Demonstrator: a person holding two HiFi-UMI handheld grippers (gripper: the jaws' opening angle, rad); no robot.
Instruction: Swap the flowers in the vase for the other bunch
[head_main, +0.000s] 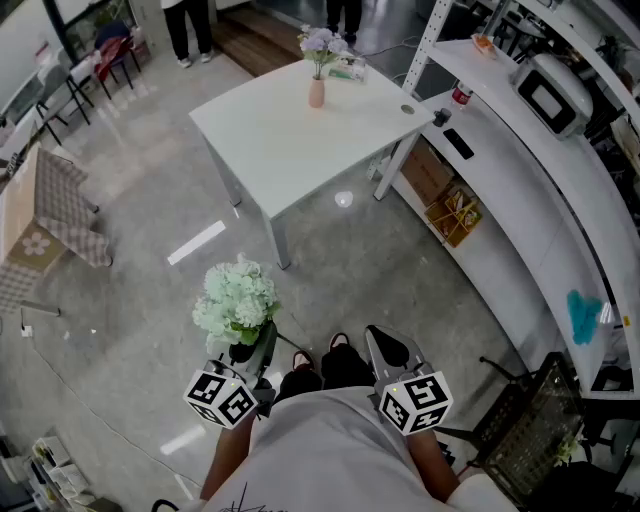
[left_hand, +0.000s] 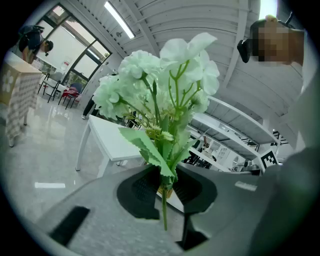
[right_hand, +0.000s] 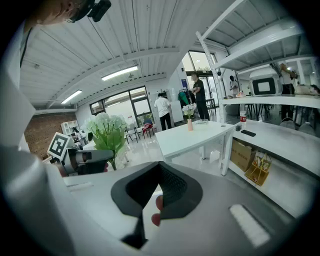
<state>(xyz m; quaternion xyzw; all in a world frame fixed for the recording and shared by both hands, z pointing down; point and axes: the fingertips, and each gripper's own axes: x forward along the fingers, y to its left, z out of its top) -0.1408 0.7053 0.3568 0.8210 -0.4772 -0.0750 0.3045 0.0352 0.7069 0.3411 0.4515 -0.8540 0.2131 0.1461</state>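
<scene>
1. Two bunches: lilac flowers (head_main: 320, 42) stand in a pink vase (head_main: 316, 93) on a white table (head_main: 290, 140), well ahead.
2. The left gripper (left_hand: 165, 192) has its fingers pinched on the stem of the pale green bunch (left_hand: 160, 90), which is held upright.
3. The right gripper (right_hand: 150, 200) is empty, fingers together.
4. Likely step: bringing the replacement to the table; next, the free gripper must lift the lilac flowers out.

There are two bunches of flowers: one pale green bunch (head_main: 236, 300) and one lilac bunch (head_main: 320, 42). There is one pink vase (head_main: 317, 93) and one white tabletop (head_main: 290, 140). There are two grippers, the left gripper (head_main: 258, 352) and the right gripper (head_main: 388, 345).
</scene>
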